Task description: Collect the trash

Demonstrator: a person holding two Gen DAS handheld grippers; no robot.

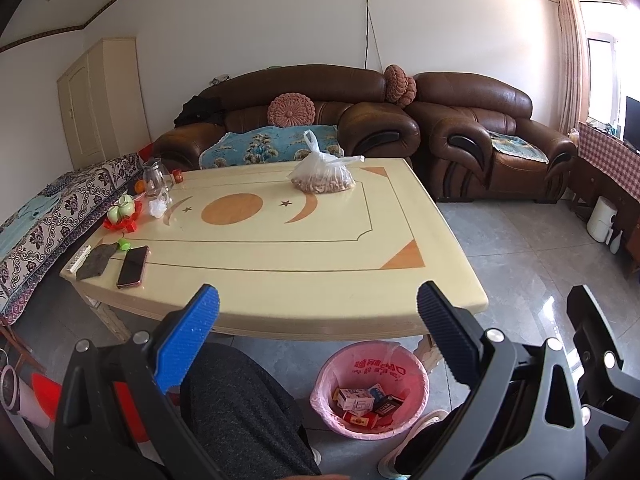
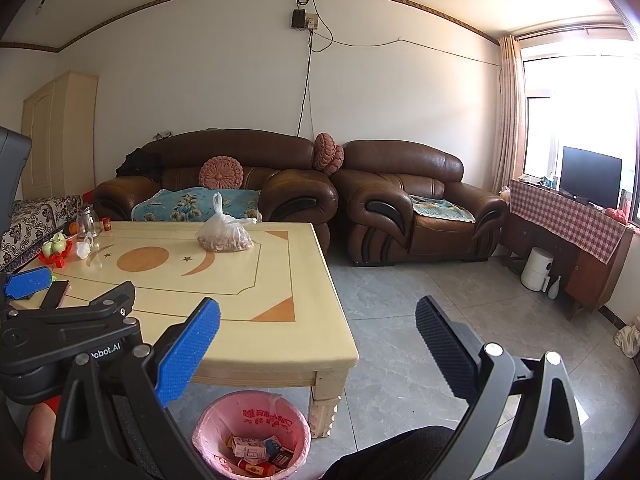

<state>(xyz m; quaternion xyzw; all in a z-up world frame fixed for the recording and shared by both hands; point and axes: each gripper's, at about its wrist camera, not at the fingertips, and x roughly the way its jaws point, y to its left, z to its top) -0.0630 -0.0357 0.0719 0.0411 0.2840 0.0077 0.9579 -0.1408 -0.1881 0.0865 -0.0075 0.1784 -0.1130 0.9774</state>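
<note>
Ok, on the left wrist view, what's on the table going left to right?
Dark cloth → phone → glass jug → bag of nuts. The items round the jug crowd too closely to order.

A: The table (image 1: pixel 304 256) looks glossy, a cream lacquer with smooth orange inlays. The floor (image 2: pixel 400 320)?

B: Polished grey tile, shiny under the window light. The sofa (image 2: pixel 224 184) is brown leather with a sheen.

A: The bin (image 1: pixel 370 390) is lined with thin pink plastic film, crinkled at the rim. Small printed card boxes (image 1: pixel 354 398) lie inside.

B: Each claw has ribbed pads (image 2: pixel 188 352), one blue and one black, on matt black plastic arms. The bag (image 1: pixel 322 176) is clear thin plastic.
</note>
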